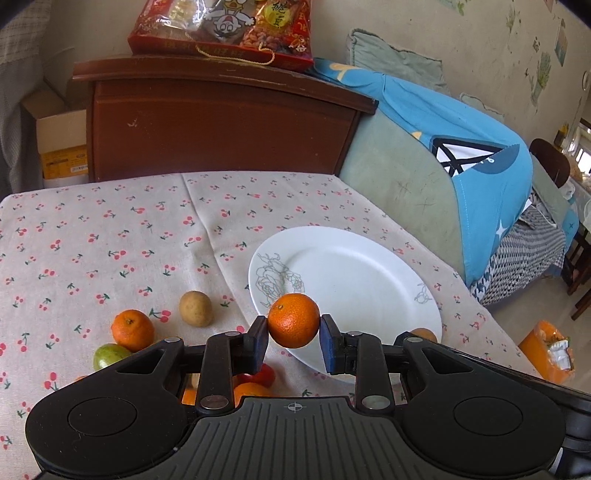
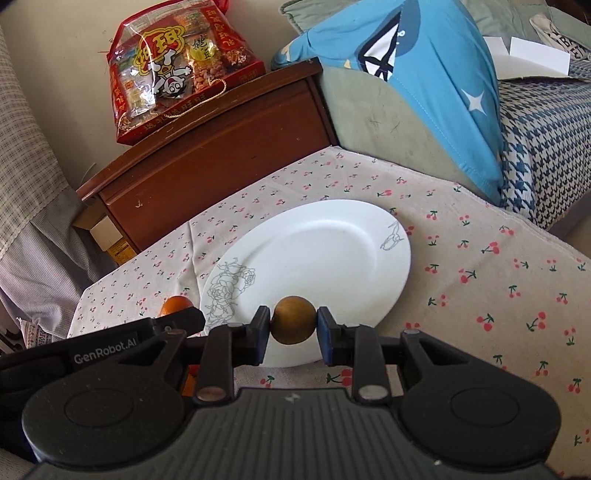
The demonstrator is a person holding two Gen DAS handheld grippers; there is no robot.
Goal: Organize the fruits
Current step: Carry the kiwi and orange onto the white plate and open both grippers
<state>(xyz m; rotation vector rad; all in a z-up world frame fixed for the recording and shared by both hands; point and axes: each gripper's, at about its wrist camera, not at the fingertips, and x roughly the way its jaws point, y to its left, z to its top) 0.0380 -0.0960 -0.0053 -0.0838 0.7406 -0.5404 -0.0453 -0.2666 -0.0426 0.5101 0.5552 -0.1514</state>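
My left gripper (image 1: 294,329) is shut on a tangerine (image 1: 293,314), held above the near-left rim of a white plate (image 1: 351,269) with a grey flower drawing. My right gripper (image 2: 294,326) is shut on a round brown fruit (image 2: 294,314) over the near edge of the same plate (image 2: 317,254). The right wrist view shows the left gripper (image 2: 184,316) and its tangerine (image 2: 176,303) at the plate's left. On the cherry-print cloth lie another tangerine (image 1: 133,329), a yellowish-brown fruit (image 1: 195,308), a green fruit (image 1: 107,355) and a red one (image 1: 260,373), partly hidden by my fingers.
A dark wooden cabinet (image 1: 221,122) with a red snack bag (image 1: 225,29) stands behind the table. A sofa arm under a blue cloth (image 1: 461,155) borders the table's right side. A cardboard box (image 1: 62,147) sits at the left, and an orange bag (image 1: 546,350) lies on the floor.
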